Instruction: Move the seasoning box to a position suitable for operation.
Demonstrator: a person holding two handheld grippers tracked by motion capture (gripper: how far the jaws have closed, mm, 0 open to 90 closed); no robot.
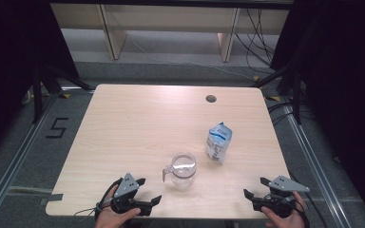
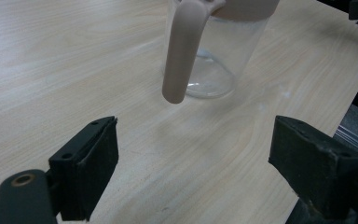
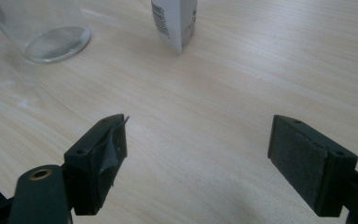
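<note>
A clear glass pitcher (image 1: pixel 184 171) with a beige rim and handle stands upright near the table's front middle. Its handle (image 2: pixel 182 49) hangs just ahead of my left gripper (image 2: pixel 193 154), whose jaws stand open and empty. That left gripper (image 1: pixel 148 191) rests at the front left edge, held by a hand. A blue-and-white carton (image 1: pixel 219 142) stands upright to the right of the pitcher; its lower part (image 3: pixel 175 21) and the pitcher's base (image 3: pixel 46 32) lie beyond my right gripper (image 3: pixel 198 140). The right gripper (image 1: pixel 256 187) is open with nothing between its jaws, at the front right edge.
The light wooden table (image 1: pixel 138 123) has a round cable hole (image 1: pixel 211 99) near its back right. Dark curtains hang on both sides. Cables lie on the floor at the right, and a floor marking "5" (image 1: pixel 57 128) sits left of the table.
</note>
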